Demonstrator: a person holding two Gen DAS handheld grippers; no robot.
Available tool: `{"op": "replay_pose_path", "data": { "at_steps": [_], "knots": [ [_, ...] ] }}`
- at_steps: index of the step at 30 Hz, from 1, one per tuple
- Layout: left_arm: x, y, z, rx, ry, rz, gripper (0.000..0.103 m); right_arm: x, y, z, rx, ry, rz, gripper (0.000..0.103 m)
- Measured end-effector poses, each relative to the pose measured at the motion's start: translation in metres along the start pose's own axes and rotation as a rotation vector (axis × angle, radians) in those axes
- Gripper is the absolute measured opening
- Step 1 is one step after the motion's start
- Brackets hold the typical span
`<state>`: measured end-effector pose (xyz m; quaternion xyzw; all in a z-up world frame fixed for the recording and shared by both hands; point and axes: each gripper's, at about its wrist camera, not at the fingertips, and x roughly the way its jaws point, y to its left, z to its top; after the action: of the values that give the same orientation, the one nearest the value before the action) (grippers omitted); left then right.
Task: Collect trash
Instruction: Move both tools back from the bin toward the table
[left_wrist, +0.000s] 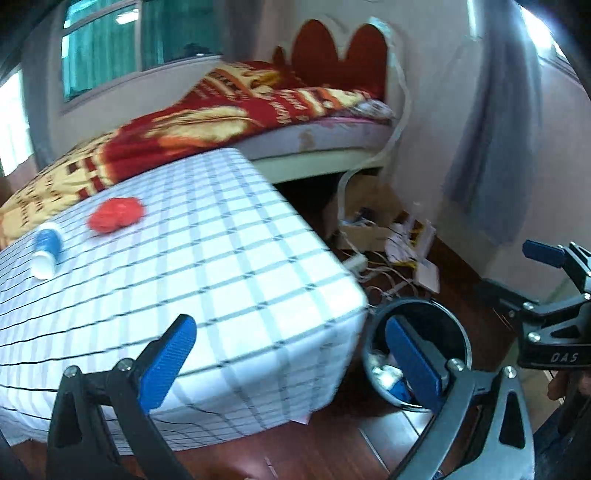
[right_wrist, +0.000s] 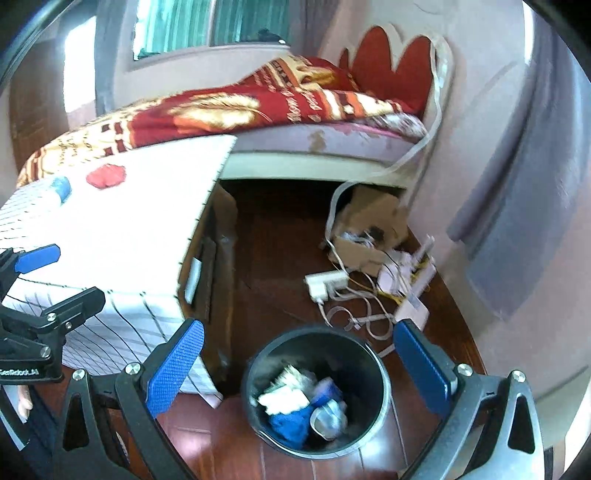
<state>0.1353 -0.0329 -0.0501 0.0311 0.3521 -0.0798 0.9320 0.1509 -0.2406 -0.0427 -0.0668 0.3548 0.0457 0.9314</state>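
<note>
On the checked tablecloth (left_wrist: 229, 266) lie a crumpled red wrapper (left_wrist: 116, 214) and a blue-and-white cup (left_wrist: 46, 253) tipped on its side, both far left; the right wrist view shows the wrapper (right_wrist: 106, 175) and cup (right_wrist: 59, 188) too. A black round bin (right_wrist: 325, 347) stands on the floor by the table's corner, with white and blue scraps (right_wrist: 295, 402) inside. My right gripper (right_wrist: 301, 365) hangs open above the bin, holding nothing. My left gripper (left_wrist: 291, 358) is open over the table's near corner, its right finger in front of the bin (left_wrist: 432, 321).
A bed (left_wrist: 229, 110) with a red and gold blanket runs behind the table. On the wooden floor beyond the bin lie a cardboard box (right_wrist: 373, 218), a power strip (right_wrist: 327, 282), loose cables (right_wrist: 365, 317) and a white router (right_wrist: 412, 310). A grey curtain (right_wrist: 524, 206) hangs at right.
</note>
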Motion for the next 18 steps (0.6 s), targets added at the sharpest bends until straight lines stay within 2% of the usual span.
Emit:
{"op": "replay_pose_path", "data": {
  "at_steps": [4, 7, 11, 18],
  "knots": [
    [-0.007, 0.042, 0.002, -0.052, -0.025, 0.073, 0.103, 0.007, 0.036, 0.021, -0.041, -0.023, 0.077, 0.103],
    [-0.016, 0.082, 0.002, -0.116, -0.048, 0.114, 0.103, 0.022, 0.072, 0.036, -0.075, -0.002, 0.168, 0.103],
    [-0.021, 0.132, -0.002, -0.185, -0.055, 0.189, 0.103, 0.038, 0.122, 0.055, -0.147, 0.002, 0.200, 0.103],
    [-0.015, 0.219, 0.000, -0.288, -0.064, 0.324, 0.099, 0.071, 0.199, 0.102, -0.222, 0.000, 0.327, 0.103]
  ]
}}
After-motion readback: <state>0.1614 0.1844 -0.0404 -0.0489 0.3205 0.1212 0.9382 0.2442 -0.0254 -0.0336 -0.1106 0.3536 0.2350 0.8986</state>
